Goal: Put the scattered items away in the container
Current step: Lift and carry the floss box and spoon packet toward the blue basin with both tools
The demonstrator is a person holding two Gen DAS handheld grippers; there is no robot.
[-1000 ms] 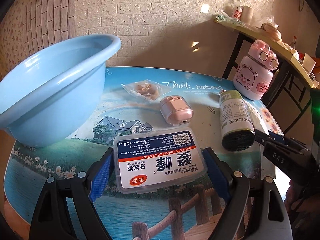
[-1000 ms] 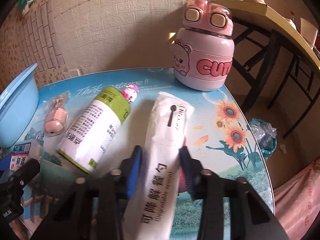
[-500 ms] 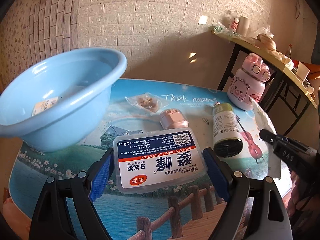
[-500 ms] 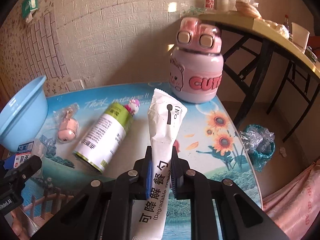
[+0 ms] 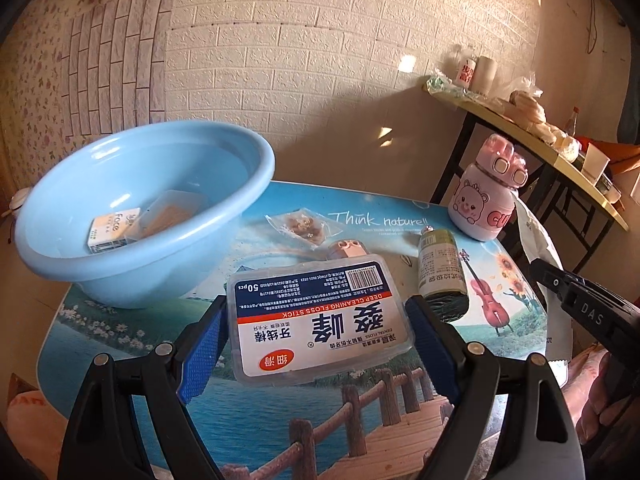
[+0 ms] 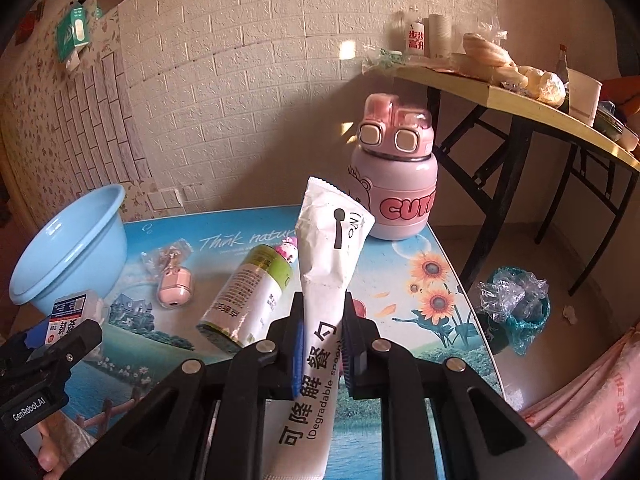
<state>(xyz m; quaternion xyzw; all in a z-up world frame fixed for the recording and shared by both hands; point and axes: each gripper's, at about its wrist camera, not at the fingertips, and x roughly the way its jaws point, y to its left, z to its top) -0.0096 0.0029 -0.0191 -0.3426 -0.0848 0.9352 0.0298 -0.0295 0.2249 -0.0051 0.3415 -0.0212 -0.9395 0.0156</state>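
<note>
A: Left wrist view: left claw (image 5: 316, 336) clamped on the floss box (image 5: 318, 320), box held clear above the desk (image 5: 400, 420). Blue basin (image 5: 136, 216) sits at the desk's far left with two small packs already inside.

B: Right claw (image 6: 323, 340) is closed on the white spoon packet (image 6: 326, 280), lifted off the desk. Green-capped bottle (image 6: 250, 292) lies on its side just left of it.

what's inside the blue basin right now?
In the blue basin: a small white box printed "face" and a clear flat pack with tan contents, leaning on the far wall. The near rim hides the closest part of the floor.
</note>
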